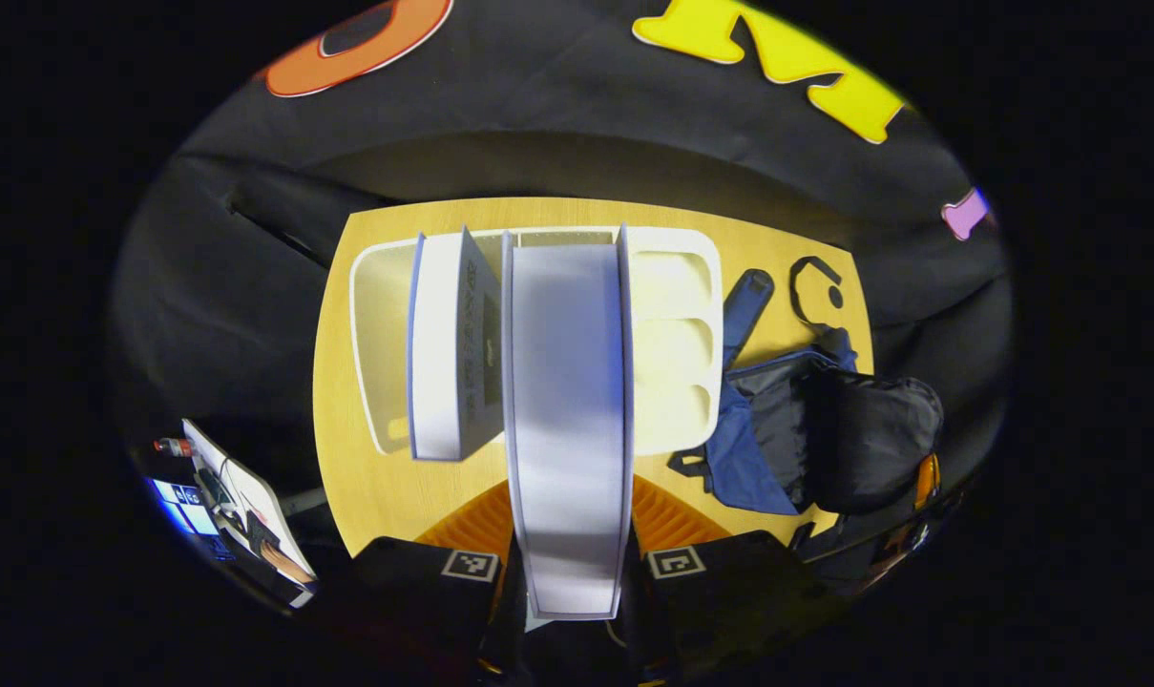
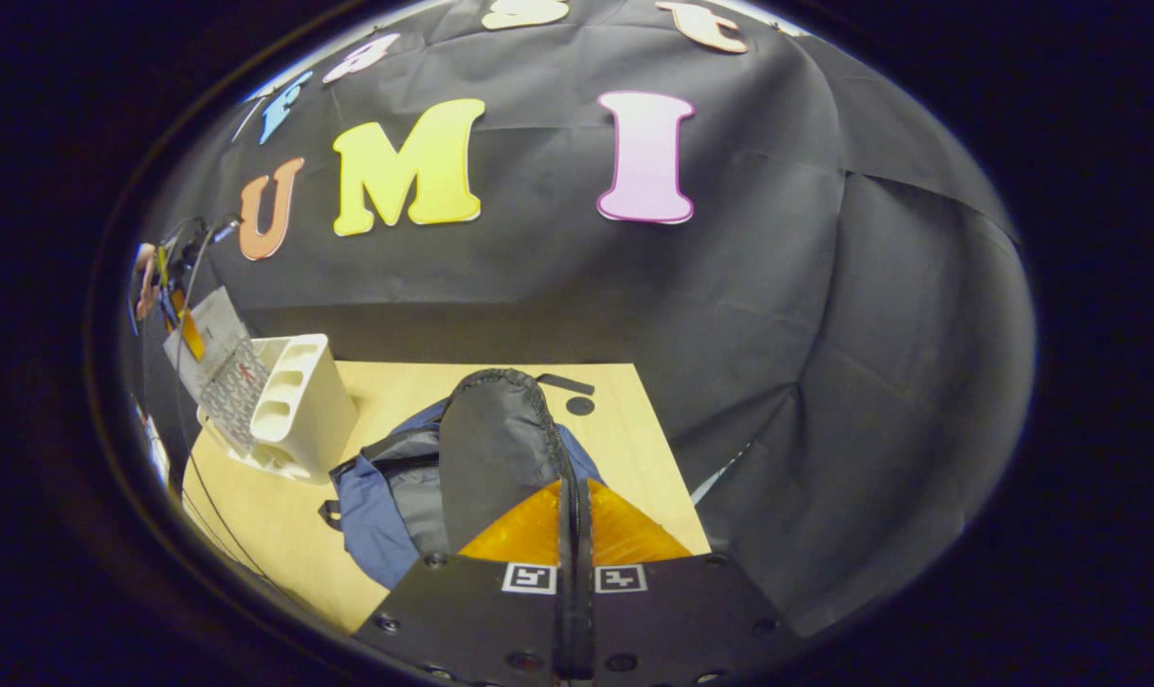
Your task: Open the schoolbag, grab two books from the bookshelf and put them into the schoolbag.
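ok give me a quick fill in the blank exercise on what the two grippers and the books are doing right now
1. The left gripper is shut on a white ____.
2. The right gripper pinches the edge of the schoolbag's black ____.
3. One more book stands in the white ____.
4. The schoolbag lies on the ____ table.

Missing words: book; flap; bookshelf; wooden

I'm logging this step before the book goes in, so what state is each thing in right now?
Left claw: shut on the held book.
Held book: closed, gripped above the table.
Second book: closed, upright in the bookshelf.
Bookshelf: standing on the table, side slots bare.
Schoolbag: open, flap held up.
Right claw: shut on the schoolbag flap's edge.
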